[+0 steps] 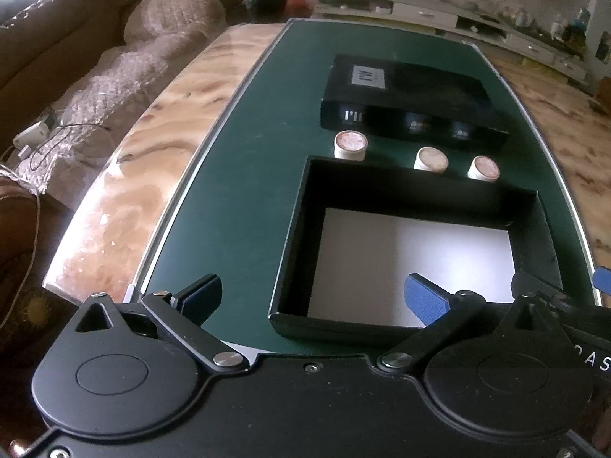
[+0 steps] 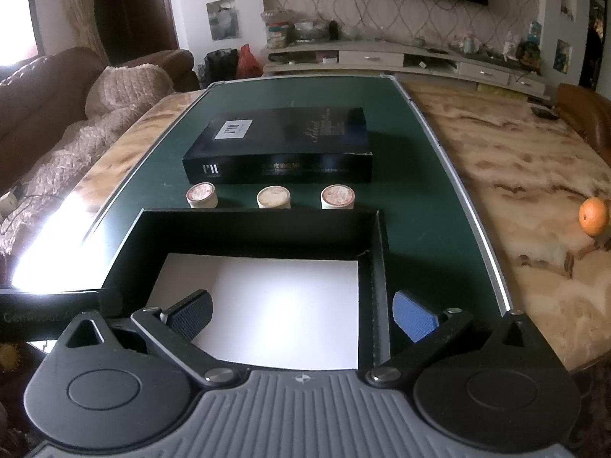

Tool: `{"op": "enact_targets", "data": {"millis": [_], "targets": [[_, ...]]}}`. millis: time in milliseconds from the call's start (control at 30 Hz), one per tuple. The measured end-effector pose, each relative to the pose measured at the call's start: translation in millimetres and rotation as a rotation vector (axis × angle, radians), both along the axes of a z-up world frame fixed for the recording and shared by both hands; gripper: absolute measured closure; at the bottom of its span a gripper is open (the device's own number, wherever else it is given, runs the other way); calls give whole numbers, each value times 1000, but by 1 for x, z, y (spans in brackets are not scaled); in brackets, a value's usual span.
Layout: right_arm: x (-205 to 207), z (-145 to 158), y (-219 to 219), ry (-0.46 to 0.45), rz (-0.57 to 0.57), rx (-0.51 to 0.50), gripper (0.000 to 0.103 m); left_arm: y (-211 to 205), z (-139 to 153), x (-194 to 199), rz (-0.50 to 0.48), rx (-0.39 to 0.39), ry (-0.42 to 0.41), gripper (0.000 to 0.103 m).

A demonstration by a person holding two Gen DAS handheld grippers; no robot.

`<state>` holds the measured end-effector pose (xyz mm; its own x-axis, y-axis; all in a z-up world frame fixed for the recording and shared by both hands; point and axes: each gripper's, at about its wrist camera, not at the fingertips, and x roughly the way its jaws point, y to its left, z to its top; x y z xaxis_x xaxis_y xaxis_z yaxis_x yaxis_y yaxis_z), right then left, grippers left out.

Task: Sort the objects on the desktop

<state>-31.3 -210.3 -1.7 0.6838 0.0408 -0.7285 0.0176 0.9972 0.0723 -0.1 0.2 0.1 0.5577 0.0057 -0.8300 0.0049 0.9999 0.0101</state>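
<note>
An open black box [image 1: 301, 229] [image 2: 376, 252] with a white floor lies on the green mat [image 1: 244, 175] [image 2: 420, 198]. Behind it stand three small white round jars with pink lids: left [image 1: 349, 145] [image 2: 201, 194], middle [image 1: 431, 160] [image 2: 273, 197], right [image 1: 483, 168] [image 2: 337, 196]. A closed black box [image 1: 404, 103] [image 2: 282, 149] lies behind the jars. My left gripper [image 1: 315, 299] is open and empty, straddling the open box's near left wall. My right gripper [image 2: 301, 315] is open and empty, straddling its right wall.
The mat lies on a marble table [image 1: 152, 145] [image 2: 515, 175]. An orange [image 2: 593, 215] sits on the marble at the right. A sofa with a knitted throw [image 1: 114, 57] [image 2: 95, 114] runs along the left. A TV cabinet [image 2: 401, 57] stands at the back.
</note>
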Motion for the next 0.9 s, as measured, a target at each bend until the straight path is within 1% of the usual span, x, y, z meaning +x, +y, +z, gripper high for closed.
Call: {"op": "enact_targets", "data": {"millis": [233,300,367,433,533,900], "targets": [[-6,-4,-1,-15,-10,13,0,1,1,-1,-4,-30,-10,0],[1,-4,0,22,-13,4,0,2,1,-1,-11,-24,-5,0],[4,-5,-2,40,-14,2,0,3,2,-2,-22,-25,-8,0],[3,-6,-1,51,-12,-6,0,-6,6,-6,-29,-10,-9,0],[1,-6,-1,52,-11,1,0,-7,7,-8,-43,-12,-9,0],[-1,-1,6,61,-11,18,0,-2,15,-15,-55,33,-30,0]]}}
